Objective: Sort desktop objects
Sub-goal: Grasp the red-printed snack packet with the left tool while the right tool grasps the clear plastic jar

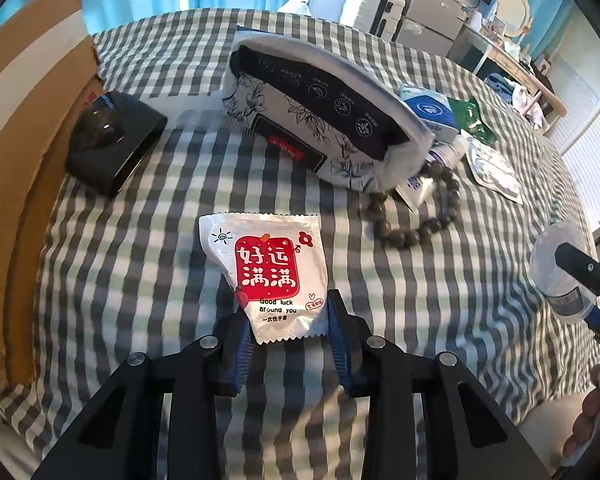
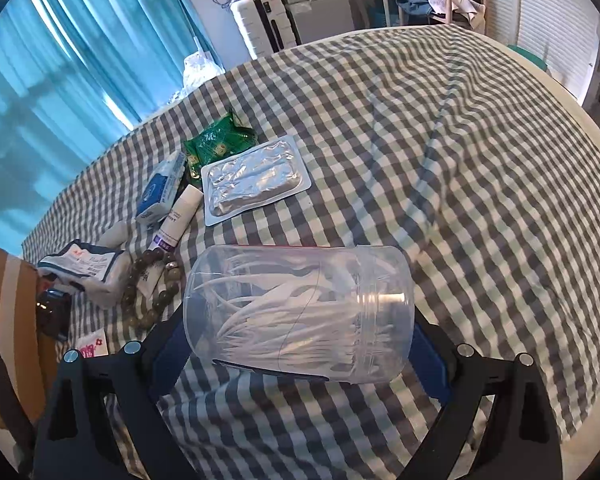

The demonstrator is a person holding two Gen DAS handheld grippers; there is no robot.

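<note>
A white foil sachet with a red label lies on the checked cloth in the left wrist view. Its lower end sits between the blue pads of my left gripper, which is shut on it. In the right wrist view a clear plastic jar full of white floss picks lies sideways between the blue pads of my right gripper. That gripper stands wide and is shut on the jar's two ends. From the left wrist view the same jar shows at the right edge, held off the cloth.
On the checked cloth are a floral tissue pack, a black case, a bead bracelet, a small tube, a silver blister pack, a green packet and a blue-white packet. A cardboard box lines the left side.
</note>
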